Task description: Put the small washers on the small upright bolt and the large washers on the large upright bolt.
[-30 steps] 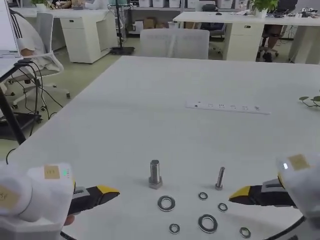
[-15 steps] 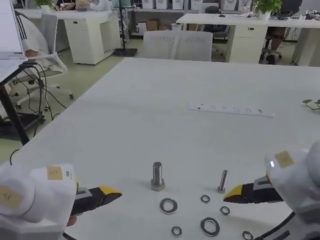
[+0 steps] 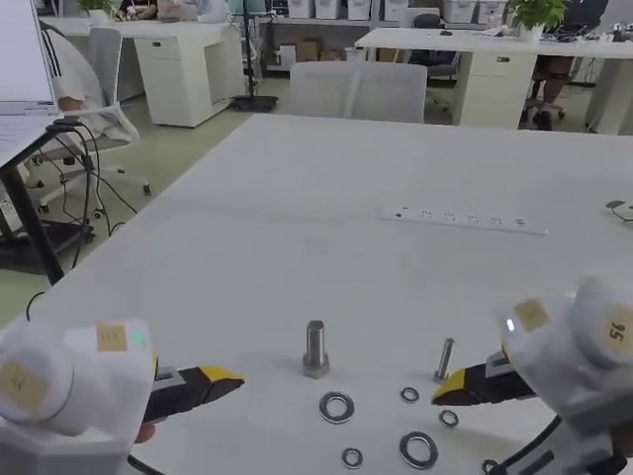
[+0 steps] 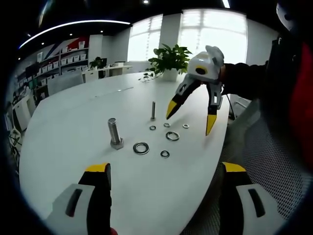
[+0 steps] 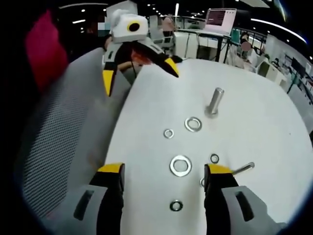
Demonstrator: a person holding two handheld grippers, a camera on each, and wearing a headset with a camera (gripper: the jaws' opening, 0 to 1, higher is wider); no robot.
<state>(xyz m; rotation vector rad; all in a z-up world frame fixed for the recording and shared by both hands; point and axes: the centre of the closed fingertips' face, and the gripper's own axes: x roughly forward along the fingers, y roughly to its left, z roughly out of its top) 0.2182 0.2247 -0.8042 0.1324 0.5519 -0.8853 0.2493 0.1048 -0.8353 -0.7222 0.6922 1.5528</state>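
The washers lie loose on the surface just near of the large bolt and small bolt, none threaded, so we judge the first pick is due. Our open, empty right tongs hover just right of a small washer and must drop and close on it. The left tongs, open too, wait well to the left.

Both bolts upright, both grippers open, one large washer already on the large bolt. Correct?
Wrong on the washer: the large bolt is bare, and both large washers lie flat on the table, per the head view. The rest holds: large bolt and small bolt upright, left gripper and right gripper open.
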